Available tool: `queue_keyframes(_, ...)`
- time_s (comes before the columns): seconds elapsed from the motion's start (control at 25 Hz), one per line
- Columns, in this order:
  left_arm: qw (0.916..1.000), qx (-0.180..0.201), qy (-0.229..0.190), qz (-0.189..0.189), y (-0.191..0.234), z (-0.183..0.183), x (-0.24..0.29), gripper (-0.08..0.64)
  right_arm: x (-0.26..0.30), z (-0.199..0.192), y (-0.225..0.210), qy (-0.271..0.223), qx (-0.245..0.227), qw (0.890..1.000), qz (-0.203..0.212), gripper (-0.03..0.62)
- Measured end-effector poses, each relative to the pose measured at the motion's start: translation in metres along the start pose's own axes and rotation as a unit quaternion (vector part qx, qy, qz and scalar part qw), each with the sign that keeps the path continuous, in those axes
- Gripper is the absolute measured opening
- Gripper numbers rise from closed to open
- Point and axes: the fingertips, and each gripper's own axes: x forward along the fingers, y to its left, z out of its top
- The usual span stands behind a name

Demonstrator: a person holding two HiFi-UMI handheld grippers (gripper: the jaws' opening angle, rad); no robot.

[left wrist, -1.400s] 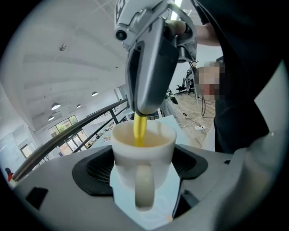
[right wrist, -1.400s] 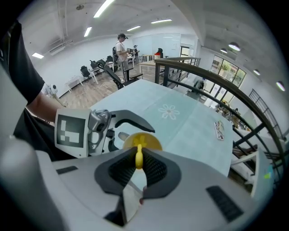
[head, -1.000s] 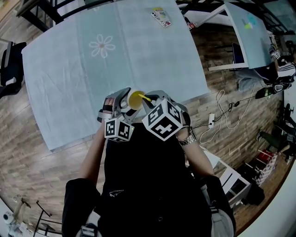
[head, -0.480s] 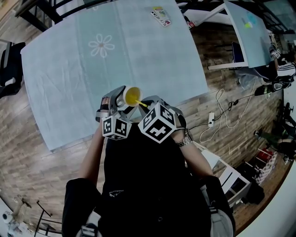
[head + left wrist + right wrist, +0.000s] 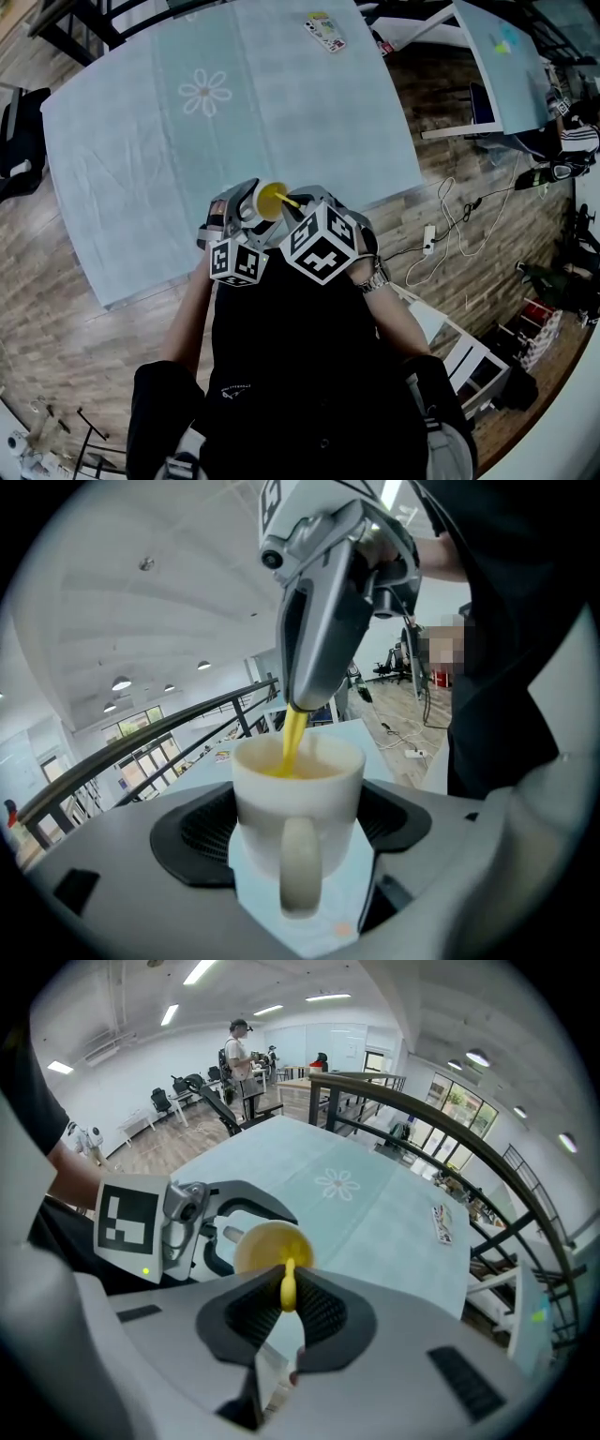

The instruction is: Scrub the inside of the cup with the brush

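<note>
White mug [image 5: 298,780] with a yellow interior, clamped between the pads of the left gripper [image 5: 298,829], held over the near edge of the table [image 5: 281,94]. Right gripper [image 5: 286,1314] clenched on the yellow brush [image 5: 288,1283], whose far end dips inside the mug.

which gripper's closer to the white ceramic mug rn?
Left. The left gripper clamps the white ceramic mug between its fingers; the right gripper sits just off its rim, holding the yellow brush that dips inside.
</note>
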Motion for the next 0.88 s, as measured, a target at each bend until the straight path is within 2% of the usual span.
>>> queue_keyframes(0.32,0.9973,-0.068,-0.001,0.026,0.016,-0.018,0.004,0.393,-0.015,-0.006,-0.003,-0.011,0.017,1.000,-0.002,0.038)
queue_keyframes(0.44,0.9931,-0.111,-0.003,0.037,0.023,-0.030,0.009,0.393,-0.021,-0.006,-0.003,-0.026,0.030,0.999,-0.004,0.038)
queue_keyframes(0.56,0.9871,-0.152,0.000,0.052,0.029,-0.044,0.017,0.393,-0.028,-0.006,-0.011,-0.047,0.052,0.997,-0.023,0.038)
queue_keyframes(0.72,0.9780,-0.194,0.011,0.075,0.034,-0.061,0.029,0.393,-0.036,-0.012,-0.025,-0.085,0.099,0.990,-0.052,0.038)
queue_keyframes(0.88,0.9722,-0.218,0.023,0.082,0.037,-0.077,0.045,0.393,-0.044,-0.015,-0.036,-0.140,0.153,0.975,-0.084,0.038)
